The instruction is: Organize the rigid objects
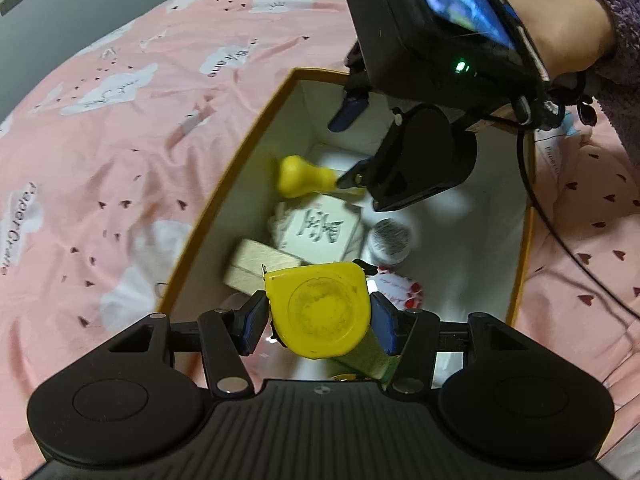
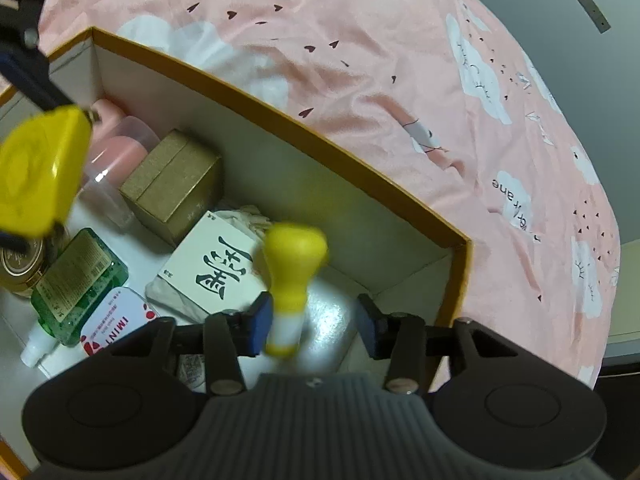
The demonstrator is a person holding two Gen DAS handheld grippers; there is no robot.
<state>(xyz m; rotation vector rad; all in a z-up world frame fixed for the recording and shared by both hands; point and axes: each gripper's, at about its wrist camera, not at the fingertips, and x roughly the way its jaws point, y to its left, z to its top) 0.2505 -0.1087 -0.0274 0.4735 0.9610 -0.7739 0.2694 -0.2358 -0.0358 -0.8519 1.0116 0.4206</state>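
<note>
My left gripper (image 1: 319, 328) is shut on a yellow tape measure (image 1: 320, 312), held over the near end of an open box with an orange rim (image 1: 224, 184) and white walls. In the right wrist view the tape measure (image 2: 38, 172) hangs at the left. My right gripper (image 2: 314, 320) stands open inside the box (image 2: 280, 116). A yellow bulb-headed tool (image 2: 294, 264) is blurred between its jaws; it touches the left pad and is clear of the right one. In the left wrist view that tool (image 1: 300, 178) lies at the right gripper's (image 1: 352, 144) tips.
The box holds a brown cardboard cube (image 2: 172, 184), a white carton with a black character (image 2: 216, 268), a green bottle (image 2: 76, 276), a mint tin (image 2: 116, 332), a pink bottle (image 2: 116, 148) and jars. Around the box lies a pink bedsheet (image 1: 100, 160). A purple-sleeved hand (image 1: 560, 36) holds the right gripper.
</note>
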